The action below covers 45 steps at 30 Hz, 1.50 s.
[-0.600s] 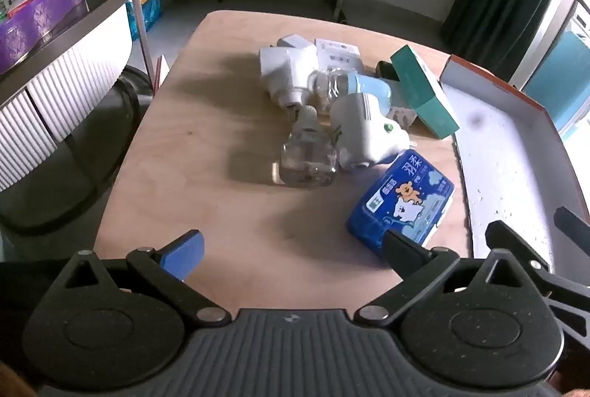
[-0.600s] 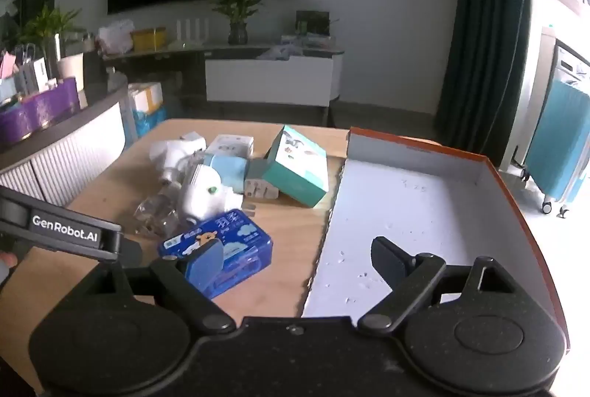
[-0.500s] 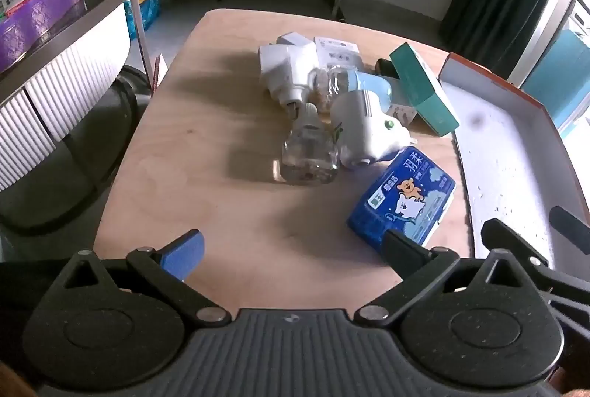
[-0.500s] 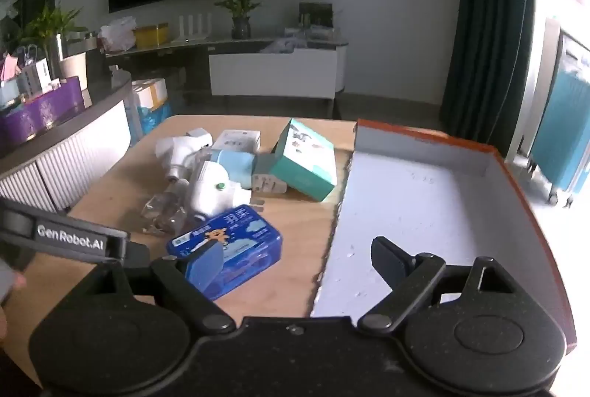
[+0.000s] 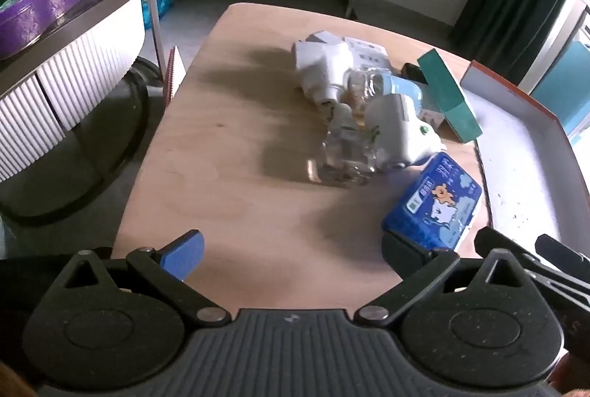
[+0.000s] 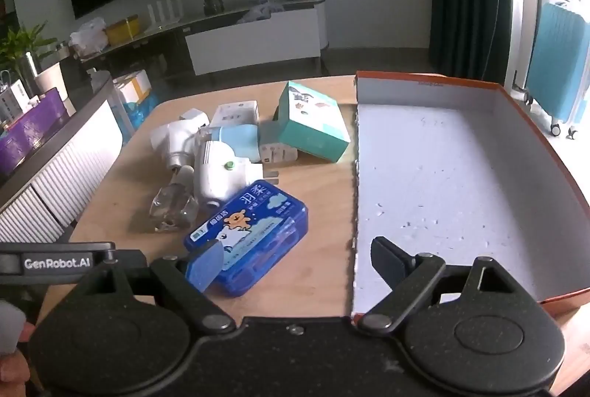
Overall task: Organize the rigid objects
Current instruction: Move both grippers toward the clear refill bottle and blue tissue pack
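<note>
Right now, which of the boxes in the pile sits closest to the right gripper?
The blue case, with the cartoon bear on its lid. It lies right by the right gripper; the teal box and white box lie farther back.

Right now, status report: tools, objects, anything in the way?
Left tool open, empty. Right tool open, empty, nearest the blue case. Items all on table; box lid holds none. Nothing blocking.
</note>
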Tool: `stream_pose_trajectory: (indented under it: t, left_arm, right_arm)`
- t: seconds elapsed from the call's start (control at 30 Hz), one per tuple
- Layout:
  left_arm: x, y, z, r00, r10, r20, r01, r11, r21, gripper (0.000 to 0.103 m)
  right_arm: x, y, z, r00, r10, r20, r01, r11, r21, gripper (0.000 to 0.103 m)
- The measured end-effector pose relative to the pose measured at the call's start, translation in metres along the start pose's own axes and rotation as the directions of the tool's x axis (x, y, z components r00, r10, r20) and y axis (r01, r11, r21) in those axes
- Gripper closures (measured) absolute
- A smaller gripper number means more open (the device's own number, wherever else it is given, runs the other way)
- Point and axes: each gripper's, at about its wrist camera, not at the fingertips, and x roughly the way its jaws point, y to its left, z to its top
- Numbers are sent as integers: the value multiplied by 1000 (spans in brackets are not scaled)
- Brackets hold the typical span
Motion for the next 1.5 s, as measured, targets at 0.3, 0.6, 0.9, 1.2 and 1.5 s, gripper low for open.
stream_pose_trajectory:
  t: [0.3,0.6,0.9,1.2,1.5]
  left_arm:
    - [-2,19,6,1000,21,21,-20,999,-44,0]
    - [1,24,9,999,29,37,-27,998,-53,0]
    - [5,19,12,999,11,45,-9,999,-38,0]
    - [15,-1,20,999,-5,39,4,1000,20,0]
    - [22,-16,19,1000,-5,22,3,998,70,0]
  right_arm:
    - [26,14,19,999,-21,-46,27,990,135,1]
    - [58,29,22,992,-75,-105,89,986,143,1]
    - [34,-10,23,982,-166,-93,177,977,117,1]
    - [2,-4,15,996,-86,-11,87,993,82,1]
    - [-2,6,6,996,-73,-52,79,990,117,1]
